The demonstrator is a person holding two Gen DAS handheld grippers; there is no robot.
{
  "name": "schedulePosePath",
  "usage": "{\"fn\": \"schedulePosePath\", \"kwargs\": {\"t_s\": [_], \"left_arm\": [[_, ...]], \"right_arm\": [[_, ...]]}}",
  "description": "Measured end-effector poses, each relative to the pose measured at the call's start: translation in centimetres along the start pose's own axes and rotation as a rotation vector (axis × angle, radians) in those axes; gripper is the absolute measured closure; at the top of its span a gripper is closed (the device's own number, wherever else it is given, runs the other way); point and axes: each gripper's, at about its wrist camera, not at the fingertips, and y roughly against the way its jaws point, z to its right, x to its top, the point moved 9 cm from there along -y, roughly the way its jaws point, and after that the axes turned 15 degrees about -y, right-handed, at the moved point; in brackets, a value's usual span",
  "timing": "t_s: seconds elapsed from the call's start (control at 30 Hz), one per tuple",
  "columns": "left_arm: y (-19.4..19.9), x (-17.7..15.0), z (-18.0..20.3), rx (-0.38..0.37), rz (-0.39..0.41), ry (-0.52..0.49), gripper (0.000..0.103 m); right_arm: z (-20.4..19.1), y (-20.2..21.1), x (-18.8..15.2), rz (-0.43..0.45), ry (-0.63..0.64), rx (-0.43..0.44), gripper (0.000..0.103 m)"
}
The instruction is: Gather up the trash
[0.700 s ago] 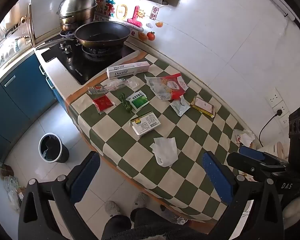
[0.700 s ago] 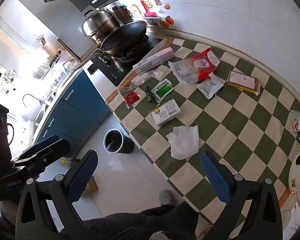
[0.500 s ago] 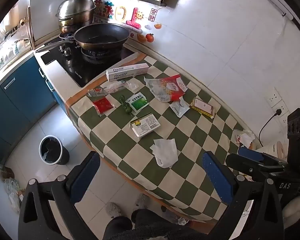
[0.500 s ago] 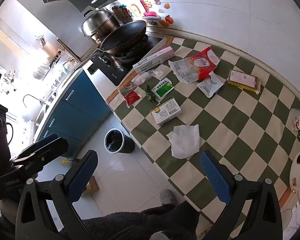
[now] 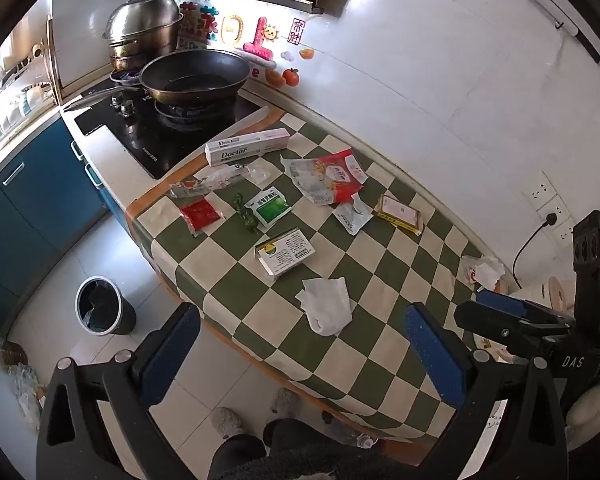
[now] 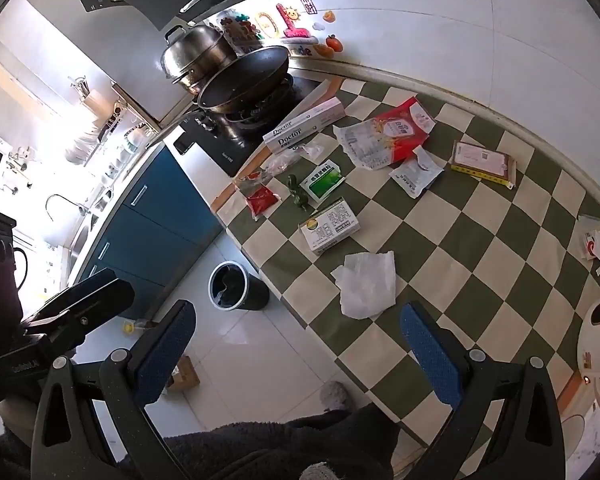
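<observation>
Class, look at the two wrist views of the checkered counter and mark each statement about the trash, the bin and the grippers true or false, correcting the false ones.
1. Both the left gripper and the right gripper are open and empty. True.
2. The crumpled white tissue lies inside the bin. False: it lies on the checkered tablecloth, near the front edge.
3. The trash bin stands on the floor beside the counter. True.
4. The Doctor box lies next to the stove. True.
5. The wok sits on the tablecloth. False: it sits on the stove burner.
</observation>
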Motion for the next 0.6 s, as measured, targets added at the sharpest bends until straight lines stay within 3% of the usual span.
{"fn": "schedulePosePath", "kwargs": {"t_s": [0.6], "left_arm": [[0.0,0.4,0.3,-0.019,0.011,-0.006,0.000]], "right_arm": [[-0.8,0.3,0.4,0.000,0.000,0.007,0.000]]}}
